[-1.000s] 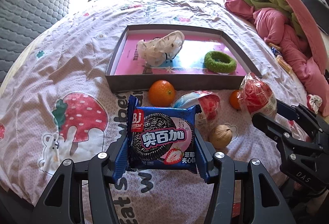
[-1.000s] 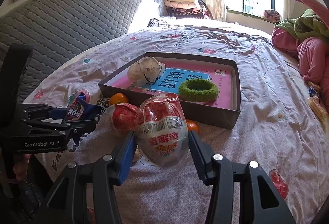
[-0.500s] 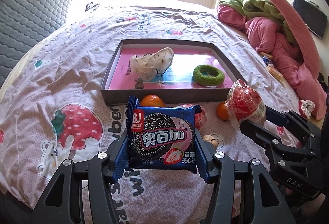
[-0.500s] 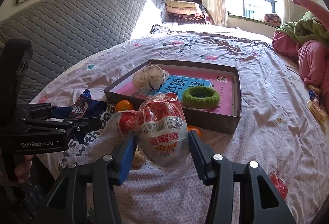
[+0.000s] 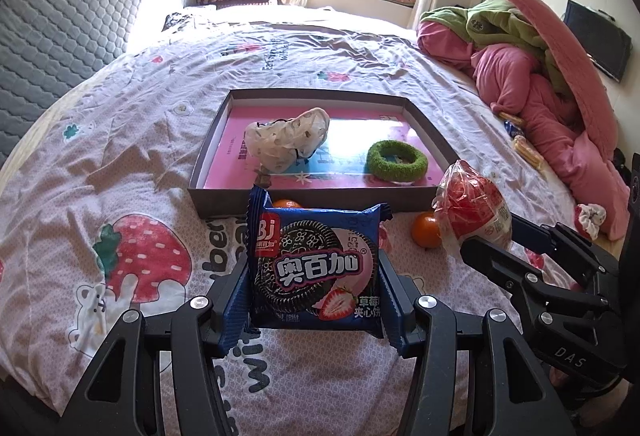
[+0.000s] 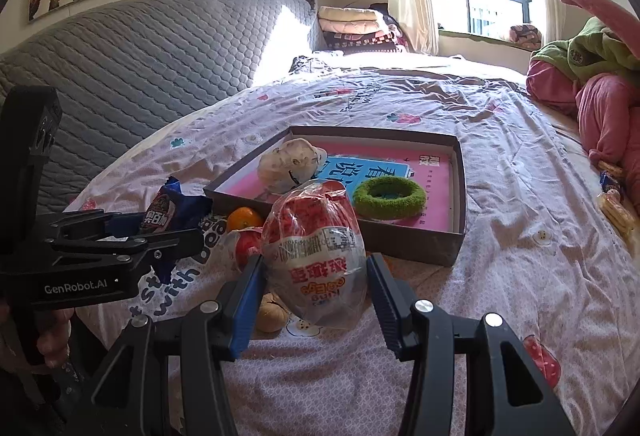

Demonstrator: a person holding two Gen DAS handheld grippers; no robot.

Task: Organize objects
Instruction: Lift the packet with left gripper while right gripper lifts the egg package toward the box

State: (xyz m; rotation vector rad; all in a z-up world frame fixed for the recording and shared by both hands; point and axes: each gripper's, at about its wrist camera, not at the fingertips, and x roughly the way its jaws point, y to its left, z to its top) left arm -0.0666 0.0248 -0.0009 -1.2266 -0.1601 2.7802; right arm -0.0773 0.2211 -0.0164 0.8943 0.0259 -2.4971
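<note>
- A shallow dark box (image 5: 316, 197) is lying on the bed (image 5: 132, 139), holding a crumpled white bag (image 5: 286, 141) on the left and a green ring (image 5: 396, 160) on the right, both resting on its pink printed floor.
- The left hand-held gripper (image 5: 314, 290) is clamping a blue cookie packet (image 5: 314, 268) by its side edges, face up, with its long axis running away toward the box, above the sheet.
- The right hand-held gripper (image 6: 316, 284) is squeezing a wrapped egg-shaped snack (image 6: 316, 256), narrow end pointing up and away, label upside down.
- Oranges (image 5: 426, 230), a walnut (image 6: 272, 310) and another red wrapped item (image 6: 248, 246) are sitting just in front of the box, partly hidden behind the held things.
</note>
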